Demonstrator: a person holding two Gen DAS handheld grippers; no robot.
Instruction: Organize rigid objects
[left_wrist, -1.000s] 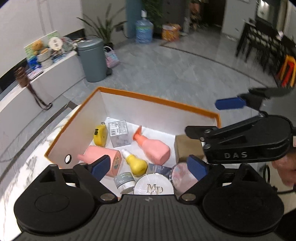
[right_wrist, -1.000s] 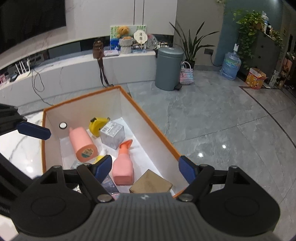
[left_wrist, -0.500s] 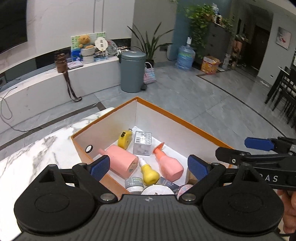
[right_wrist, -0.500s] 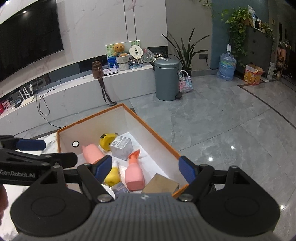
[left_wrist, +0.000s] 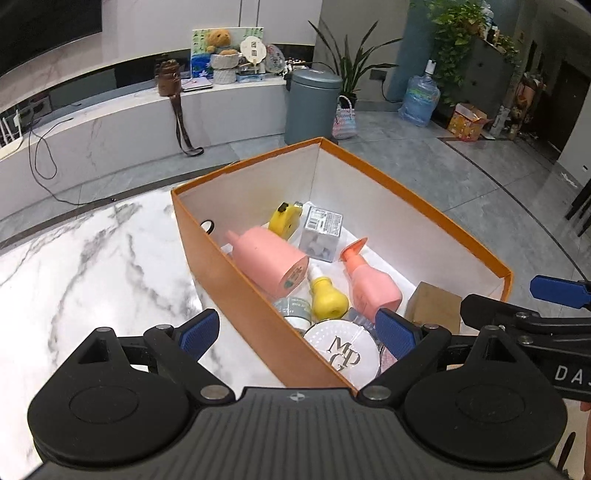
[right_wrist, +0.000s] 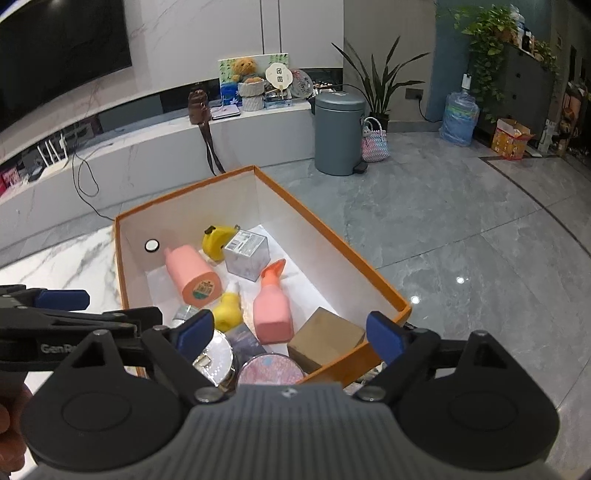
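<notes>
Left gripper (left_wrist: 297, 332): hovering with its blue-padded jaws standing wide apart, nothing between the pads; they are straddling the near long wall of the box.
Right gripper (right_wrist: 291, 332): its jaws are opening, nothing clamped between them; they are hanging over the near end of the box.
Orange cardboard box with white inside (left_wrist: 413, 199): sitting open at the far right corner of the table, its right wall running along the table's edge above the floor.
Box, far end: a yellow tape measure (left_wrist: 283, 221) and a small grey carton with a barcode label (left_wrist: 321, 234) are lying side by side.
Box, left wall: a large pink cylindrical bottle (left_wrist: 267, 260) is lying on its side along it.
Box, middle: a pink spray bottle (left_wrist: 371, 282) is lying with its nozzle pointing to the far end; a small yellow bulb-shaped bottle with a white tip (left_wrist: 327, 295) is resting between the two pink ones.
Box, near end: a round white compact lettered "MP" (left_wrist: 341, 352), a small grey jar (left_wrist: 295, 308), a round pink glittery case (right_wrist: 271, 369) and a plain brown cardboard carton (right_wrist: 325, 338) are crowding together.
White marble table with grey veins (left_wrist: 92, 266): lying bare to the left of the box.
Room: a grey tiled floor (right_wrist: 461, 221), a long white ledge (left_wrist: 110, 122) carrying a teddy bear, a grey pedal bin (right_wrist: 338, 131), a water jug (right_wrist: 458, 118), leafy plants.
</notes>
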